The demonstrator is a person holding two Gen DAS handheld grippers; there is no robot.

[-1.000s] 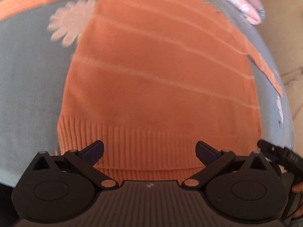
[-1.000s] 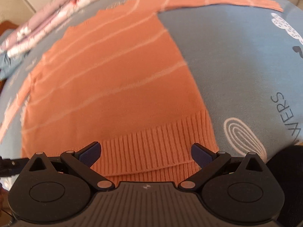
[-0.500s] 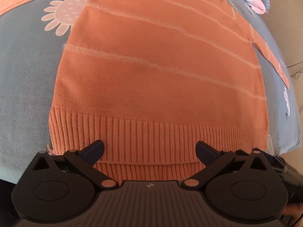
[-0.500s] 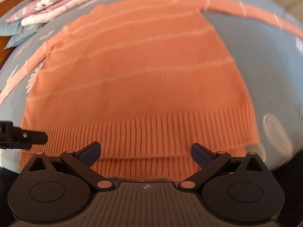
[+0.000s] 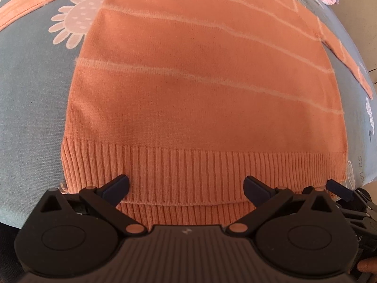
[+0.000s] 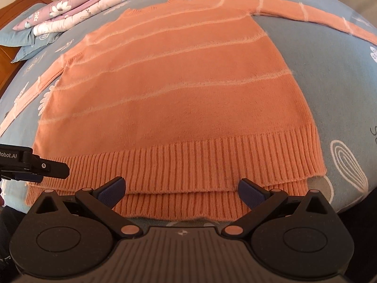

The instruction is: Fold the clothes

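An orange sweater [image 5: 200,89] [image 6: 174,99] with thin pale stripes lies flat on a blue-grey bedsheet [image 5: 28,94] [image 6: 329,75], sleeves spread out to both sides. Its ribbed hem faces me at the near edge of the bed. My left gripper [image 5: 186,185] stands open over the hem's left half, nothing between its fingers. My right gripper [image 6: 180,186] is open over the hem's right half, also with nothing in it. The left gripper's finger [image 6: 50,168] shows at the left edge of the right wrist view, and the right gripper's finger [image 5: 339,188] shows at the lower right of the left wrist view.
A folded pink floral quilt [image 6: 89,4] and a blue pillow [image 6: 26,33] lie at the far end of the bed, by a wooden headboard [image 6: 21,4]. The sheet is printed with flowers [image 5: 75,23] and white shapes [image 6: 348,162].
Both grippers have drawn back toward the near edge and turned to face the hem squarely, so more of the sweater shows. Both have stayed open.
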